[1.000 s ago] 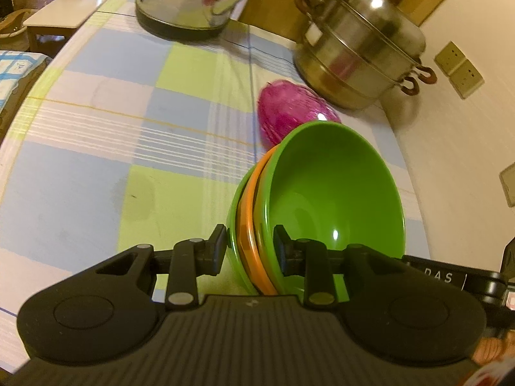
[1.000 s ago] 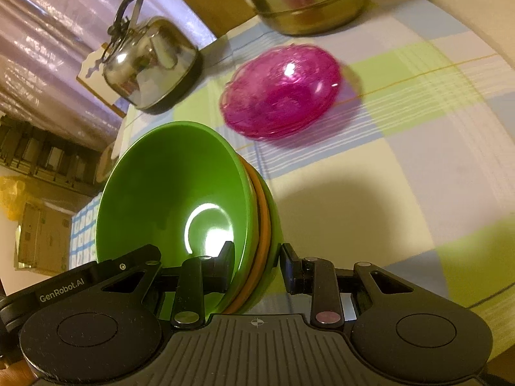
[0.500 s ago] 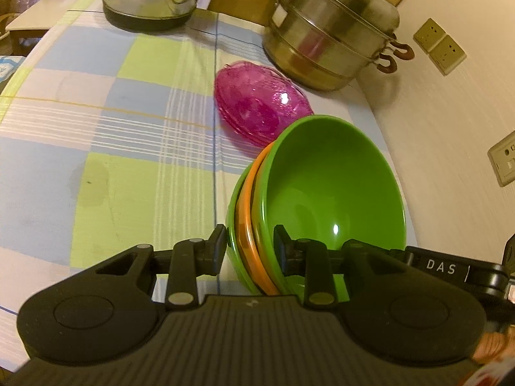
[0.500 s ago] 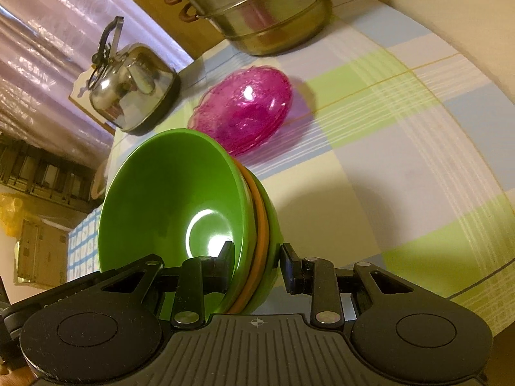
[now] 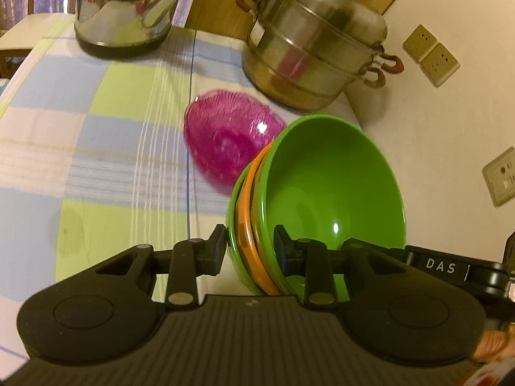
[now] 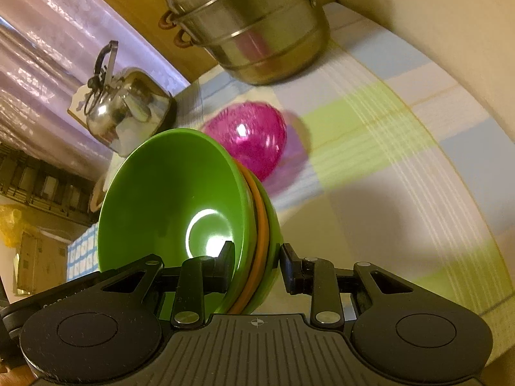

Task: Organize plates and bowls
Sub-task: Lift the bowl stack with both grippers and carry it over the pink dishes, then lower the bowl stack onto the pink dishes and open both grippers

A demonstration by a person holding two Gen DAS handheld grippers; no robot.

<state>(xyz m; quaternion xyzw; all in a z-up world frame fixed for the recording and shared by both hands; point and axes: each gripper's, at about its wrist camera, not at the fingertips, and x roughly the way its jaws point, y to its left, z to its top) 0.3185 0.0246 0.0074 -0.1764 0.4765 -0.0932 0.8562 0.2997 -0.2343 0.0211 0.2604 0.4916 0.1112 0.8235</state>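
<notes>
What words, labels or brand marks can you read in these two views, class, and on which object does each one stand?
"DAS": white letters on the black body of the right tongs, seen from the left wrist.
Faint lettering on the black body of the left tongs, seen from the right wrist: too dim to read.
Kettle, steamer pot, bowls: no text visible.

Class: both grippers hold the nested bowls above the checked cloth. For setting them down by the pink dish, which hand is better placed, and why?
Neither alone. The left gripper and right gripper each clamp opposite rims of the stacked bowls. The pink dish lies just ahead in both views, so both should lower together.
</notes>
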